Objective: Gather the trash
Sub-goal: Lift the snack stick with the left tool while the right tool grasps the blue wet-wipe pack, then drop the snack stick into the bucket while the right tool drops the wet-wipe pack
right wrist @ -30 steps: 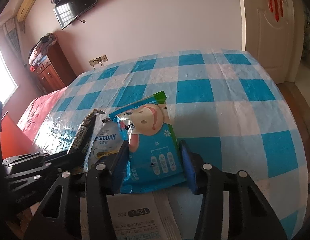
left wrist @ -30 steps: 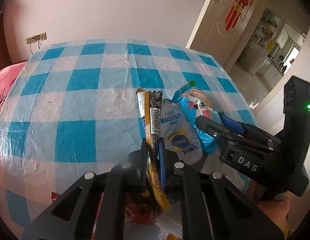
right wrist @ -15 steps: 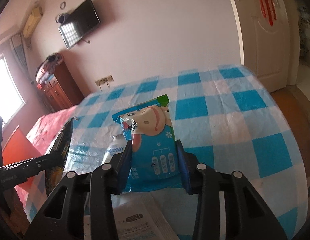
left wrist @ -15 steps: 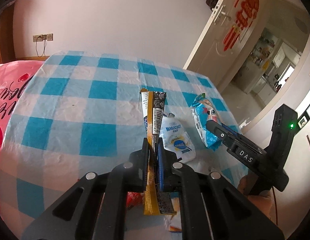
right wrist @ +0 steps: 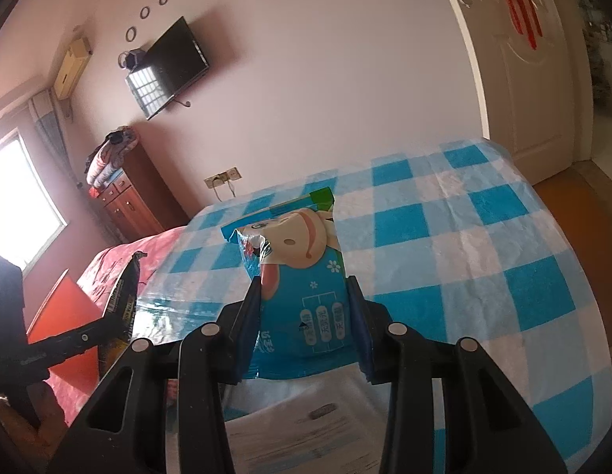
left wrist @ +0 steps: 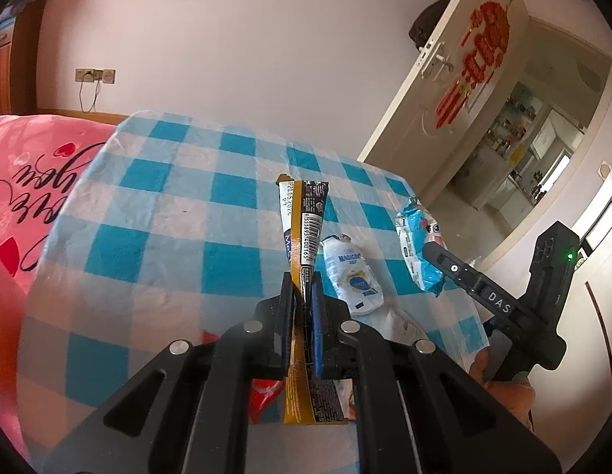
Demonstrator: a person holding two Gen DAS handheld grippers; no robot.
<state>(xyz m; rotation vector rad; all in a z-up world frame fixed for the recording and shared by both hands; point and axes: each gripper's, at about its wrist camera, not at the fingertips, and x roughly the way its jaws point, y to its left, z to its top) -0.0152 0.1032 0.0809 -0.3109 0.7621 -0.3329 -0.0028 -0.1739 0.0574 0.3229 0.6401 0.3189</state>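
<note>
Two wrappers up, one left on the table
My left gripper [left wrist: 304,296] pinches the brown sachet [left wrist: 304,229], my right gripper [right wrist: 306,308] clamps the blue wrapper [right wrist: 306,276]; I'd carry both level, grips firm, then fetch the white pouch [left wrist: 353,276]

Bright daylight, window [right wrist: 17,197] blown out, fisheye edges warped.

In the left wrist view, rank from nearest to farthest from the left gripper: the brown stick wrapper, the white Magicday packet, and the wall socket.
1. Brown stick wrapper, pinched between the left gripper fingers.
2. White Magicday packet, lying on the checked tablecloth just to the right.
3. Wall socket, far left on the back wall.
</note>
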